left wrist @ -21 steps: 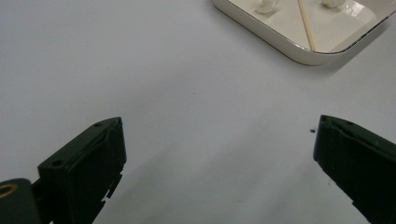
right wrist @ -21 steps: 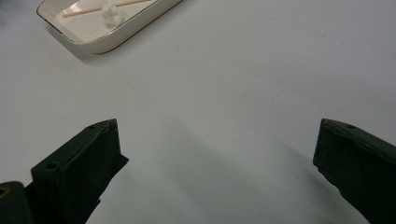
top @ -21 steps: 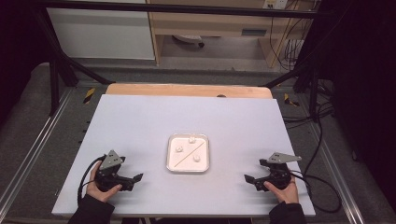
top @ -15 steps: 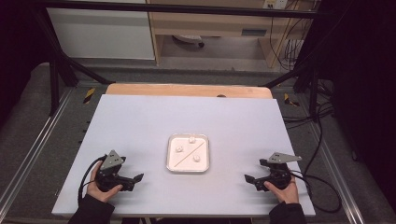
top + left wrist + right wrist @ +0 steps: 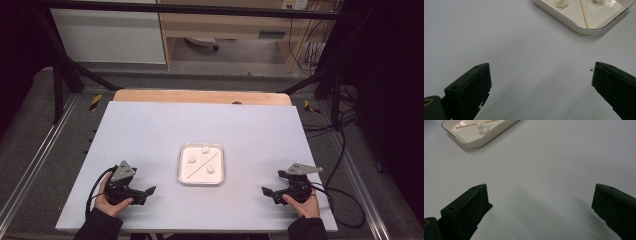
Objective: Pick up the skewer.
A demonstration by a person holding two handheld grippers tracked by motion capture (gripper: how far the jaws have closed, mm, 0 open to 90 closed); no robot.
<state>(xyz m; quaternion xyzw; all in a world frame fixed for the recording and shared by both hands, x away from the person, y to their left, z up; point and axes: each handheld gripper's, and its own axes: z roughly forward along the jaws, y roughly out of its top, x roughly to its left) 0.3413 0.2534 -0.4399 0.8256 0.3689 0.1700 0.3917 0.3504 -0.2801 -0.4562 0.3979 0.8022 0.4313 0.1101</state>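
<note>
**Black jaws wide apart on both grippers, tray sits between them**

Black jaws on my left gripper (image 5: pixel 539 87) are spread wide, nothing between them, just bare white tabletop (image 5: pixel 499 37). Same on my right gripper (image 5: pixel 539 207): jaws fully apart, holding nothing.

From the high view I see the left gripper (image 5: pixel 142 192) low on the table near the front-left, held in the left hand (image 5: pixel 111 202), jaws pointing toward the middle. The right gripper (image 5: pixel 272 192) mirrors it near the front-right in the right hand (image 5: pixel 304 204), also pointing inward. Grey three-cornered plate visible on top of each. Both are well apart from each other.

Between them, slightly farther up the table, is a square white tray (image 5: pixel 201 179) with rounded corners. In it: a thin wooden stick (image 5: pixel 202 165) lying diagonally, plus three small white lumps (image 5: pixel 192 159), two on one side of the stick, one on the other. I can't tell what the lumps are.

Left gripper view has the tray's corner (image 5: pixel 584 31) at top, stick (image 5: pixel 584 13) visible. Right gripper view has the tray (image 5: pixel 477 142) at top left, with one lump (image 5: pixel 482 127) touching the stick (image 5: pixel 466 125).
</note>
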